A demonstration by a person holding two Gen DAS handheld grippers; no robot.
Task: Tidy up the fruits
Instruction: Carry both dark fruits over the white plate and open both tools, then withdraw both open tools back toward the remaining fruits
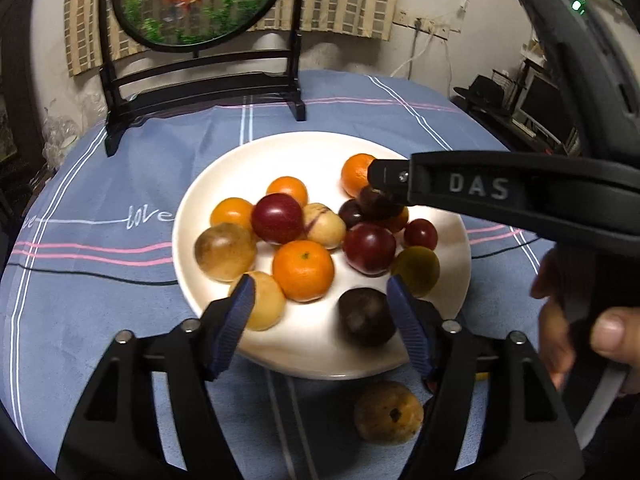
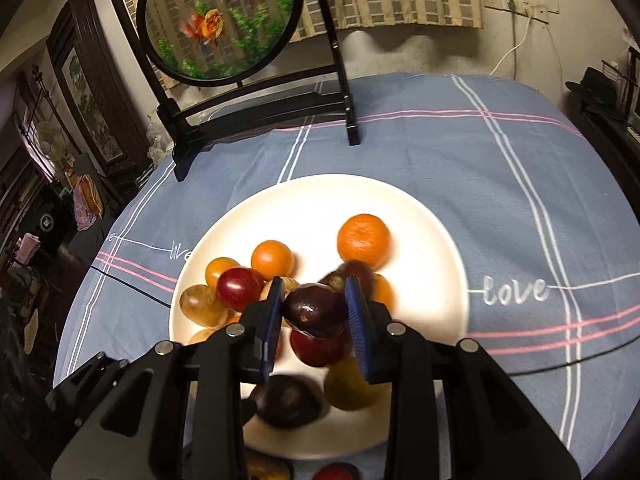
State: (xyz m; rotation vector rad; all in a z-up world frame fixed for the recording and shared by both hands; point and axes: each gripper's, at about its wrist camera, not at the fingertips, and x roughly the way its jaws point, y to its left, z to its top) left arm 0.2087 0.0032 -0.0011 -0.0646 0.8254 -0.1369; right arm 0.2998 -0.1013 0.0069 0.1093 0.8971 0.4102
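A: Item one, container?
B: White plate (image 1: 280,152) on the blue tablecloth (image 1: 120,184). Contents: oranges, red plums, tan-brown fruits, dark purple fruits, clustered toward the near side.

A: Anything off the plate?
B: One brown fruit (image 1: 388,412) on the cloth just beside the near rim, plain in the left wrist view only. The right wrist view alone shows a dark purple plum (image 2: 316,310) raised over the pile.

A: Grippers?
B: Right gripper (image 2: 316,308): pads pinching that plum from both sides, angled downward. Left gripper (image 1: 322,316): jaws spread, nothing between them, over the plate's near edge.

A: Other?
B: A goldfish screen (image 1: 200,0) stands behind.
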